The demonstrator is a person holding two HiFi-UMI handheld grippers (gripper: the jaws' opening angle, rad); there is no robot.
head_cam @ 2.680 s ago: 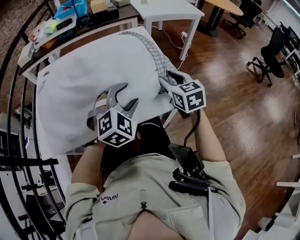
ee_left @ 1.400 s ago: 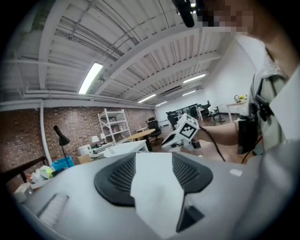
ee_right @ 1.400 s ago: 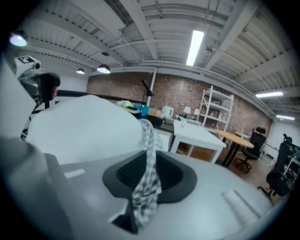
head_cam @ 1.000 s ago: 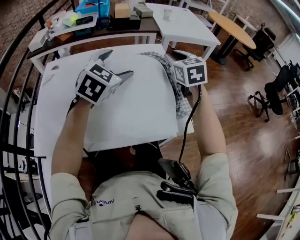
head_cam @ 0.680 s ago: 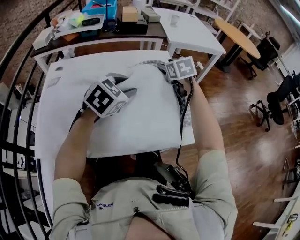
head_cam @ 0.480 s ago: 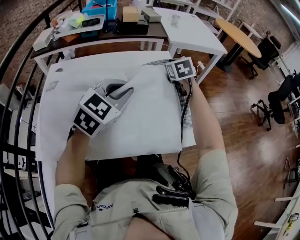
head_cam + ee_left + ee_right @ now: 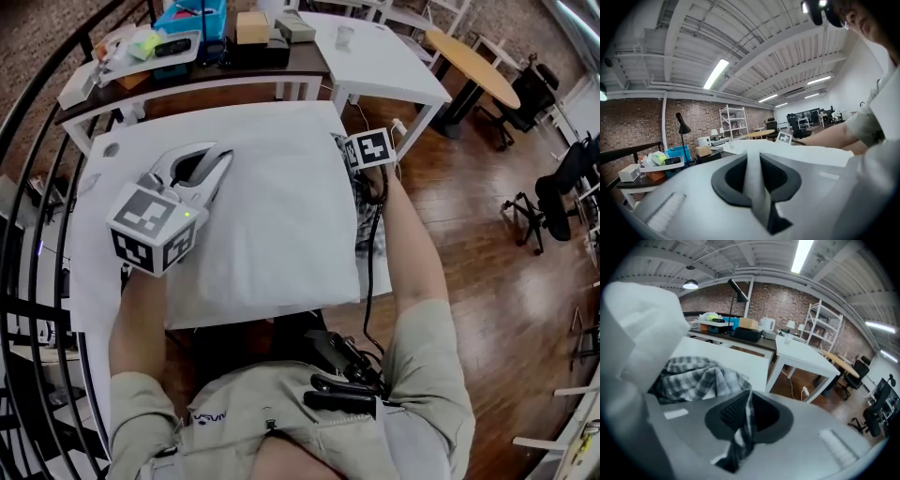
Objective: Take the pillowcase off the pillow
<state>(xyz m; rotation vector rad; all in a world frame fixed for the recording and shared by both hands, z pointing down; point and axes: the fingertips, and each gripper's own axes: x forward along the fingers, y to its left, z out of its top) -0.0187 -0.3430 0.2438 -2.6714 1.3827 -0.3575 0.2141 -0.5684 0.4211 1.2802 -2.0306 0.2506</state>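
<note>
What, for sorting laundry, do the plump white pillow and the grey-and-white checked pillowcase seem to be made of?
The plump white pillow looks like matte woven cloth, perhaps cotton, over soft filling: it bulges and dimples smoothly. The grey-and-white checked pillowcase looks like thin, matte woven fabric, cotton or a blend: it crumples into loose folds. The exact fibre cannot be told.

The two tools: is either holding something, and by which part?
Both, having just closed. The left tool pinches a fold on top of the white pillow; the right tool pinches the checked pillowcase at its bunched edge.
</note>
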